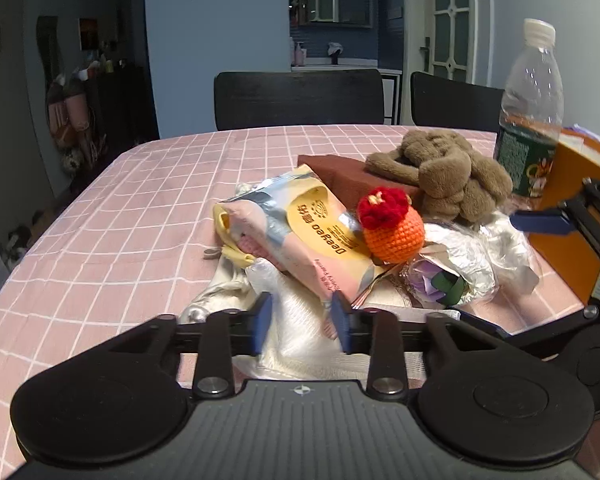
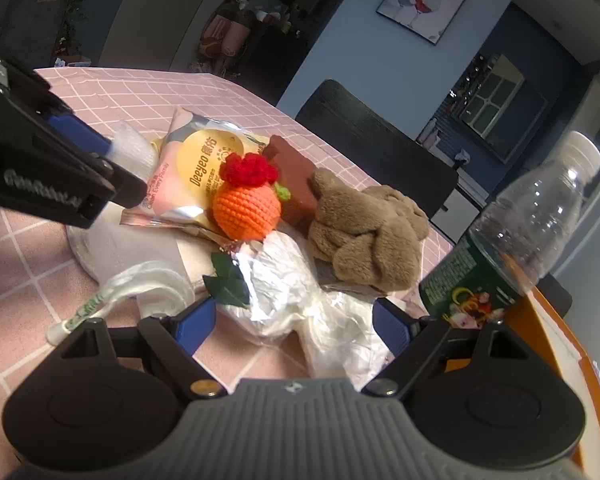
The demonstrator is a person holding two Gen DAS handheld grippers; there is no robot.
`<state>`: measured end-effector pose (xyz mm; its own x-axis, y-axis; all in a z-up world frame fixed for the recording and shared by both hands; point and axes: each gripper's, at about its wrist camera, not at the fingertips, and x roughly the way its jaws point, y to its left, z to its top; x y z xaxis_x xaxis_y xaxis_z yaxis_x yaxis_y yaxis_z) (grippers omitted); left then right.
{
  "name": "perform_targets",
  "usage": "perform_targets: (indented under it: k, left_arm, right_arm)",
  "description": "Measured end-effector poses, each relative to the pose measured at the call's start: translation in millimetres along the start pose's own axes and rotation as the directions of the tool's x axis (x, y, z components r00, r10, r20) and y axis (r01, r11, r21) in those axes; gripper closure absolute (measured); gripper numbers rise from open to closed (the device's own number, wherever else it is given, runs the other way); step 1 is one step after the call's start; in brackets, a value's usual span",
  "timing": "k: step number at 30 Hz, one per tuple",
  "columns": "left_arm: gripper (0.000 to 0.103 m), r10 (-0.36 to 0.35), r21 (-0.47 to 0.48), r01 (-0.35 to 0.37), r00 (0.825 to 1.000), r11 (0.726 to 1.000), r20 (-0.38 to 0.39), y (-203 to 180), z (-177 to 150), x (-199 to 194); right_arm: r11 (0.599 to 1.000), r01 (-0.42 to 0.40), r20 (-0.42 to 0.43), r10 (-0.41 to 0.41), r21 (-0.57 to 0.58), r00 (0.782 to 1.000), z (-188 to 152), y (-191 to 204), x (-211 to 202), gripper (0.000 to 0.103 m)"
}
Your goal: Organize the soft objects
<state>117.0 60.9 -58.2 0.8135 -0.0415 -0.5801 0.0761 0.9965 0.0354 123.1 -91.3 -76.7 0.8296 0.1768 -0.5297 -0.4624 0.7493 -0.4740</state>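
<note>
On my pink checked tablecloth (image 1: 140,208) I log one heap of soft goods at the middle of the table. Item one: a white folded knit cloth (image 1: 300,320) at the near left, lowest in the heap. Item two: a pink-and-yellow plastic wet-wipe pack (image 1: 300,232) lying slantwise on that cloth. Item three: an orange crocheted ball with a red crocheted top (image 1: 394,230), resting against the pack's right side. Item four: a brown plush toy (image 1: 444,172) at the far right, lying partly on a flat dark-brown cloth block (image 1: 340,168). Item five: a crinkled clear plastic wrapper holding green leaves and a purple bit (image 2: 276,280), near and to the right, just beside the ball. Non-soft stock: a clear plastic water bottle with a green label and white cap (image 1: 530,112) at the far right, standing next to an orange box (image 1: 576,216). My left gripper (image 1: 300,322) has its blue pads narrowly apart with the white cloth and the pack's near corner between them; I cannot tell whether they press. My right gripper (image 2: 296,322) stands wide apart over the plastic wrapper, pads clear of it.
</note>
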Motion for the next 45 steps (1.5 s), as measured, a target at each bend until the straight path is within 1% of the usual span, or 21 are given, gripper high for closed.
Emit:
perform_targets:
  k: [1, 2, 3, 6, 9, 12, 16, 19, 21, 25, 27, 30, 33, 37, 39, 40, 41, 42, 43, 44, 45]
  left_arm:
    - [0.081, -0.01, -0.01, 0.01, 1.0, 1.0, -0.009, 0, -1, 2]
    - [0.095, -0.014, -0.027, 0.013, 1.0, 1.0, -0.018, 1, -1, 4]
    - [0.1, -0.015, -0.039, 0.014, 1.0, 0.999, -0.027, 2, -1, 5]
    - [0.103, -0.004, -0.063, 0.004, 1.0, 0.998, -0.004, 5, -1, -2]
    - [0.103, -0.026, -0.072, 0.028, 0.999, 0.997, 0.033, 6, 5, -18]
    - [0.103, -0.045, -0.078, 0.05, 0.997, 0.996, 0.068, 6, 10, -39]
    - [0.103, -0.082, -0.086, 0.093, 0.988, 0.992, 0.129, 4, 16, -75]
    - [0.103, -0.14, -0.08, 0.153, 0.979, 0.985, 0.151, 1, 16, -97]
    - [0.103, -0.206, -0.086, 0.22, 0.968, 0.972, 0.142, 1, 15, -107]
    - [0.103, -0.336, -0.076, 0.344, 0.936, 0.936, 0.106, -2, 14, -121]
    - [0.103, -0.367, -0.061, 0.371, 0.928, 0.927, 0.071, -7, 12, -117]
    - [0.103, -0.302, -0.055, 0.302, 0.953, 0.952, 0.008, -15, 4, -94]
    - [0.103, -0.252, -0.047, 0.25, 0.967, 0.967, -0.042, -16, -4, -71]
    - [0.103, -0.193, -0.053, 0.189, 0.978, 0.981, -0.076, -9, -12, -55]
    - [0.099, -0.19, -0.084, 0.184, 0.979, 0.979, -0.076, -3, -16, -56]
    - [0.089, -0.183, -0.095, 0.176, 0.98, 0.98, -0.073, -1, -16, -58]
    - [0.076, -0.184, -0.103, 0.177, 0.98, 0.979, -0.072, 2, -16, -60]
    - [0.068, -0.192, -0.115, 0.183, 0.979, 0.976, -0.069, 3, -15, -63]
    - [0.051, -0.205, -0.13, 0.195, 0.977, 0.972, -0.065, 5, -15, -67]
    - [0.039, -0.219, -0.146, 0.209, 0.974, 0.967, -0.057, 7, -14, -71]
    - [0.037, -0.231, -0.156, 0.221, 0.972, 0.963, -0.05, 9, -13, -74]
  right_arm:
    - [1.0, 0.003, 0.004, -0.003, -0.006, 1.0, 0, 1, 1, 0.024]
    - [1.0, 0.005, 0.008, -0.005, -0.012, 1.0, 0, 3, 3, 0.034]
    - [1.0, 0.006, 0.011, -0.006, -0.016, 1.0, 0, 5, 6, 0.043]
    - [1.0, 0.008, 0.008, -0.008, -0.021, 1.0, 1, 9, 9, 0.061]
    - [0.999, 0.012, 0.018, -0.011, -0.039, 1.0, 2, 10, 3, 0.076]
    - [1.0, -0.007, 0.029, 0.007, -0.009, 1.0, 4, 5, -10, 0.082]
    - [0.999, -0.006, 0.049, 0.004, 0.033, 0.999, 8, -1, -35, 0.083]
    - [0.999, 0.008, 0.044, -0.01, 0.045, 0.999, 8, 0, -56, 0.083]
    - [0.997, 0.006, 0.019, -0.008, 0.072, 1.0, 8, -1, -70, 0.083]
    - [0.991, -0.014, 0.015, 0.012, 0.133, 1.0, 4, -1, -103, 0.083]
    - [0.983, -0.031, 0.009, 0.03, 0.18, 1.0, 1, -3, -113, 0.083]
    - [0.963, -0.071, -0.019, 0.078, 0.261, 0.997, -7, -9, -106, 0.082]
    - [0.928, -0.133, -0.036, 0.155, 0.347, 0.987, -19, -15, -93, 0.078]
    - [0.919, -0.15, -0.025, 0.171, 0.366, 0.985, -20, -11, -91, 0.067]
    - [0.907, -0.174, -0.015, 0.194, 0.384, 0.981, -18, -13, -91, 0.061]
    - [0.903, -0.184, -0.009, 0.203, 0.389, 0.979, -19, -16, -94, 0.059]
    - [0.903, -0.187, -0.004, 0.205, 0.386, 0.979, -18, -20, -93, 0.053]
    - [0.907, -0.186, 0.0, 0.201, 0.379, 0.98, -17, -22, -95, 0.046]
    - [0.91, -0.187, 0.007, 0.199, 0.37, 0.98, -16, -25, -97, 0.044]
    - [0.912, -0.192, 0.015, 0.2, 0.362, 0.98, -15, -29, -99, 0.042]
    - [0.914, -0.199, 0.021, 0.205, 0.355, 0.979, -14, -33, -100, 0.04]
